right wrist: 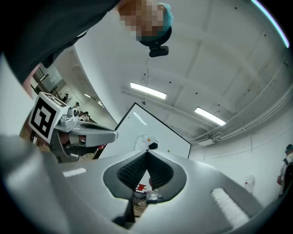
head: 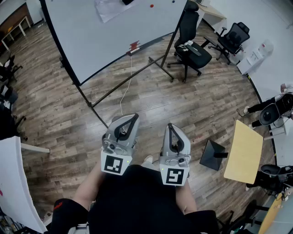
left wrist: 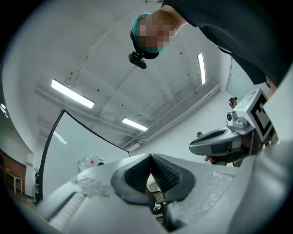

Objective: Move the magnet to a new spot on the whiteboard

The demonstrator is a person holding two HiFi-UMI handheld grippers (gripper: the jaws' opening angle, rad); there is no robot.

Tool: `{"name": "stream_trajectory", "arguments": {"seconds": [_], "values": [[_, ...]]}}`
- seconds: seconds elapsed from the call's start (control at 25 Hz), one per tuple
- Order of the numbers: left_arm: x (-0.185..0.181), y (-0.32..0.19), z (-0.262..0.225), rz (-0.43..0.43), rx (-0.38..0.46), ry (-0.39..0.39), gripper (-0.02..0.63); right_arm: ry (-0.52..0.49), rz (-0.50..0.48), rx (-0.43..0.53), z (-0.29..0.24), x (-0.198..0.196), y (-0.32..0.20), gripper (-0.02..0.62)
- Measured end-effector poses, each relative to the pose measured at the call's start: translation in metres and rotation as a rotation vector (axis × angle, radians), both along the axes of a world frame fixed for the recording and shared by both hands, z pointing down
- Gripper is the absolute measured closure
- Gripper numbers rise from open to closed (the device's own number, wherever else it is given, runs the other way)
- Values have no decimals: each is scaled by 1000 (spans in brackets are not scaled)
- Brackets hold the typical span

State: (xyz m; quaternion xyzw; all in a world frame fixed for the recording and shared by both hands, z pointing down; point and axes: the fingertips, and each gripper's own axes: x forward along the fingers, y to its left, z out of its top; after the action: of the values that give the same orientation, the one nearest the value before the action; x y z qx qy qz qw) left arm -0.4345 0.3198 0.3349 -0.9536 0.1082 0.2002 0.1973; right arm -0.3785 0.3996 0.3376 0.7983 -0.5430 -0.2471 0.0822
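Magnet (head: 152, 6): head view shows a small red round dot high on the whiteboard (head: 91, 41), near the frame's top edge. It lies at about 12 o'clock from both grippers and well apart from them, with bare wood floor (head: 151, 98) between. Being round, it has no long axis to line up on. A darker dot (head: 173, 2) sits at its 3 o'clock and a crumpled clear sheet (head: 110, 10) at its 9 o'clock. A red block (head: 134, 45) rests on the board's lower rail. The left gripper (head: 129, 119) and right gripper (head: 170, 126) are held close to the body, side by side, tips toward the board. The right one is more nearly under the magnet, so my call is that it has the shorter reach.

Left gripper view: the jaws meet at the tips, pads together, nothing between them. The board is at 9 o'clock of the tips, with the sheet and an orange dot (left wrist: 93, 160) on it. I cannot tell whether that dot is the task magnet. The right gripper is at 3 o'clock.

Right gripper view: the jaws are fully closed and hold nothing. The board stands just past the tips at 12 o'clock. An orange dot (right wrist: 148, 139) and a black clip-like piece (right wrist: 153, 146) show right above the tips. The red block shows through the gap below the pads.

Next move calls for a long approach and for the jaws to part before any grab.
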Motion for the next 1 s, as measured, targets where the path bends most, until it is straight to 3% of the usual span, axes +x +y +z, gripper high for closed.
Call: {"name": "stream_trajectory", "arguments": {"seconds": [1.0], "values": [[-23, -40, 3, 7, 21, 3, 604, -10, -31, -4, 14, -28, -47, 595]]}}
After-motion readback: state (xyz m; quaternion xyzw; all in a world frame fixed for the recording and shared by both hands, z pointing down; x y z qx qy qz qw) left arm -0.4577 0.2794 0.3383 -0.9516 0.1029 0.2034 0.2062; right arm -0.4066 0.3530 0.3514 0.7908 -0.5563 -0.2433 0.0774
